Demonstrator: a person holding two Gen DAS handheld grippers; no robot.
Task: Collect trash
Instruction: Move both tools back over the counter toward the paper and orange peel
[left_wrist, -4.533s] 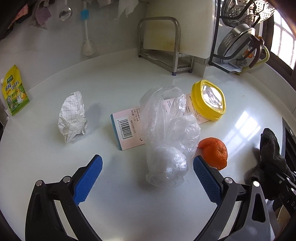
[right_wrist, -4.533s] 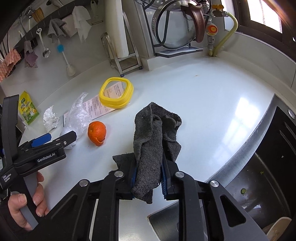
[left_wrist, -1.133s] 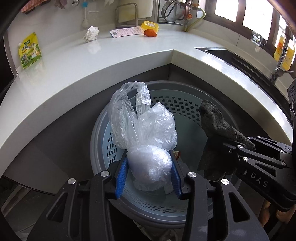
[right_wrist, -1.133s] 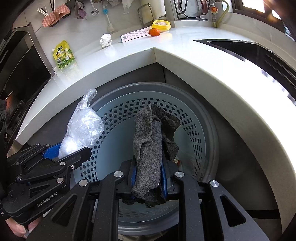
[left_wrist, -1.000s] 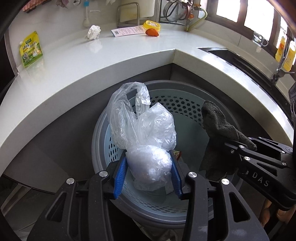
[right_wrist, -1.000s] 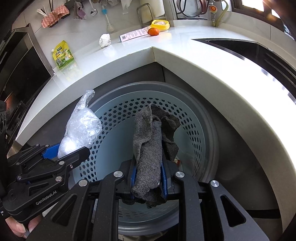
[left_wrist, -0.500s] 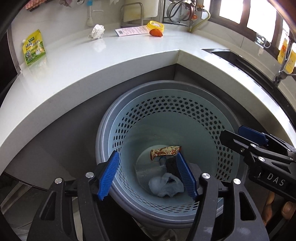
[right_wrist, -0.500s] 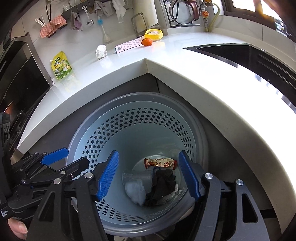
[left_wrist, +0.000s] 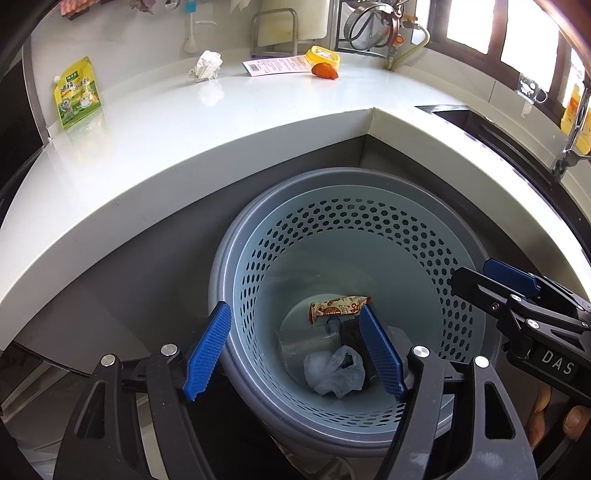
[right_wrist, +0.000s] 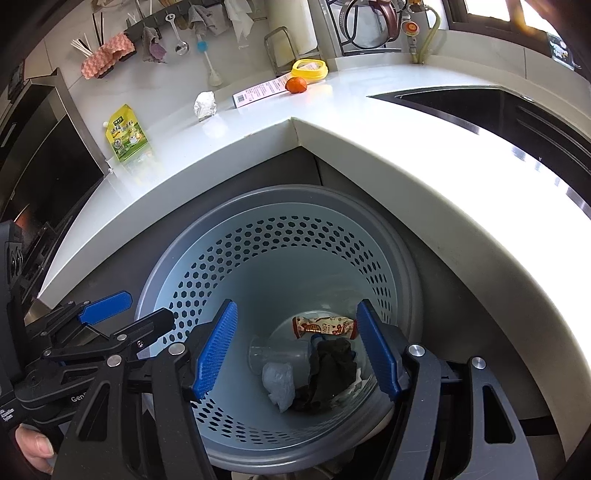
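Both the left gripper (left_wrist: 295, 350) and right gripper (right_wrist: 297, 349) are hovering over the bin (left_wrist: 424, 236), jaws spread wide, gripping nothing.

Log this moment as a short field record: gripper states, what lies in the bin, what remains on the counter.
left gripper: open, nothing held, above the bin
right gripper: open, nothing held, above the bin
bin: perforated pale blue basket with a grey rim
in bin: clear plastic bag, dark grey rag, brown snack wrapper
on counter: crumpled white paper, orange peel, pink printed sheet, yellow square lid, green-yellow pouch
stage: both loads dropped; counter items not yet collected
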